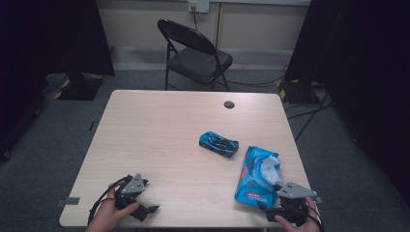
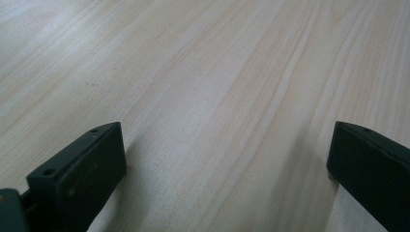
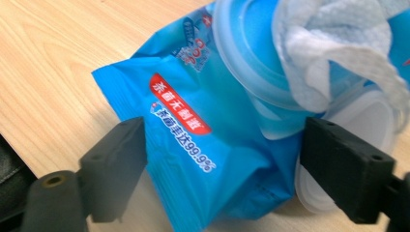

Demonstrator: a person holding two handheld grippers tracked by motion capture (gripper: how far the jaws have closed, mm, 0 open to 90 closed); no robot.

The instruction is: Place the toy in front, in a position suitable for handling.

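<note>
A light wooden table (image 1: 159, 125) carries a blue toy car (image 1: 219, 144) near the middle — and a blue wipes pack (image 1: 255, 175) by its right edge.

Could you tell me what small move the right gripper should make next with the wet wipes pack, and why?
Probably ease the right gripper forward and up toward the white wipe that sticks out of the wet wipes pack. Its jaws stand open over the pack's near end, and the lid is already flipped open. The left gripper hovers open over bare table, so it could come across to steady the pack.
</note>
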